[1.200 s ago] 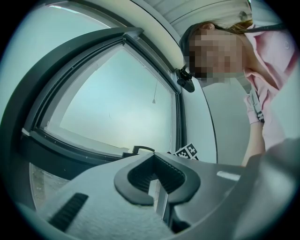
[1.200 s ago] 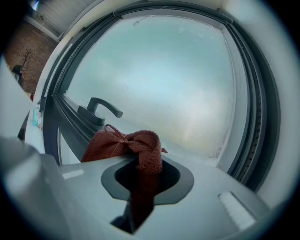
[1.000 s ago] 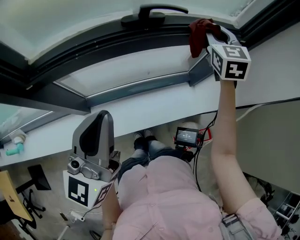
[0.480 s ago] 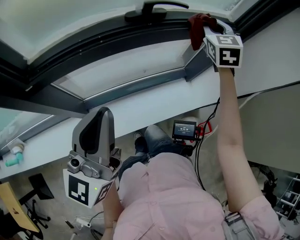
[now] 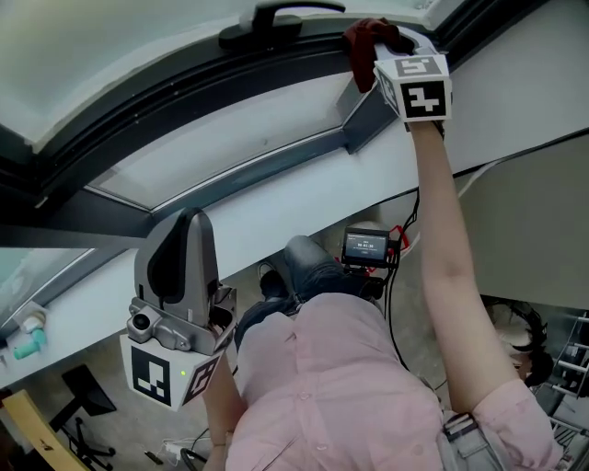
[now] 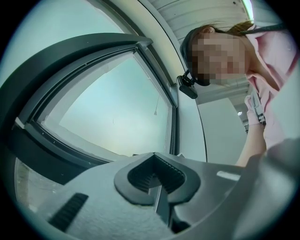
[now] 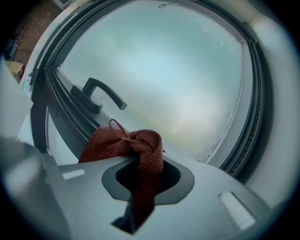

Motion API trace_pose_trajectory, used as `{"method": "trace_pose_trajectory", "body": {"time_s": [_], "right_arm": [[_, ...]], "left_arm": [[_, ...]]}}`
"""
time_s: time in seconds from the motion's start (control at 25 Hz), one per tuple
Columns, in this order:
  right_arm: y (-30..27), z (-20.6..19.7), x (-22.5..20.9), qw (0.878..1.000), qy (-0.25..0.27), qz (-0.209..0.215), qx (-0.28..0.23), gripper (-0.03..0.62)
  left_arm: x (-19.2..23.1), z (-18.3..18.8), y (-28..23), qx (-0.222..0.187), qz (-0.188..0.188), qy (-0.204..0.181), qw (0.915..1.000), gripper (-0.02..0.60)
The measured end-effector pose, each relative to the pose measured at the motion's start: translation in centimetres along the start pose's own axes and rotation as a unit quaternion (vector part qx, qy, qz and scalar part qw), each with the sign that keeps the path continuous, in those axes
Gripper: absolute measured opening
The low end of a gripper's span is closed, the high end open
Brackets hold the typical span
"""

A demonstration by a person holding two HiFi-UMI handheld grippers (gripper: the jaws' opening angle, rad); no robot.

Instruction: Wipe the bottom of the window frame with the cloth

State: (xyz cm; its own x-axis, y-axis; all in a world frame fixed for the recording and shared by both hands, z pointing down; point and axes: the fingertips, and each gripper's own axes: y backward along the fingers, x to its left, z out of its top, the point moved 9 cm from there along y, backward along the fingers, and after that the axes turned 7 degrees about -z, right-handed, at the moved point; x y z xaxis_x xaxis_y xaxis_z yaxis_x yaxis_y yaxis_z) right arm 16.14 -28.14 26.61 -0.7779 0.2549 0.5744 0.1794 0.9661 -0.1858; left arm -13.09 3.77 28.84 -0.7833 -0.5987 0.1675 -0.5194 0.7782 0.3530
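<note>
A dark red cloth hangs bunched at the top right of the head view, pressed against the dark window frame just right of the black window handle. My right gripper is shut on it at full arm's reach. In the right gripper view the cloth bulges out of the closed jaws of the right gripper, in front of the handle and frosted glass. My left gripper is held low at the left, shut and empty, with the left gripper aimed up at the window.
A white sill runs below the frame, with an angled grey inner frame corner under the right gripper. A small lit screen with cables hangs at the person's waist. Small bottles lie at the far left.
The right gripper and cloth have edged up and left, closer to the dark frame by the handle. The left gripper has stayed put and shut.
</note>
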Motion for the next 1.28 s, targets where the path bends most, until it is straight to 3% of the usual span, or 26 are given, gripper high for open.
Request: {"method": "trace_pose_trajectory", "body": {"time_s": [0.16,0.36,1.28], "right_arm": [[0.0,0.0,0.1,1.000,0.002,-0.008,0.001,0.046],[0.0,0.2,0.3,1.000,-0.007,-0.013,-0.001,0.046],[0.2,-0.2,0.1,0.999,-0.029,-0.021,-0.018,0.046]], "left_arm": [[0.6,-0.3,-0.8,0.013,-0.007,0.007,0.9999,0.000],[1.6,-1.0,-1.1,0.034,0.021,0.016,0.9991,0.000],[2.7,-1.4,-2.1,0.038,0.042,0.032,0.9979,0.000]]}}
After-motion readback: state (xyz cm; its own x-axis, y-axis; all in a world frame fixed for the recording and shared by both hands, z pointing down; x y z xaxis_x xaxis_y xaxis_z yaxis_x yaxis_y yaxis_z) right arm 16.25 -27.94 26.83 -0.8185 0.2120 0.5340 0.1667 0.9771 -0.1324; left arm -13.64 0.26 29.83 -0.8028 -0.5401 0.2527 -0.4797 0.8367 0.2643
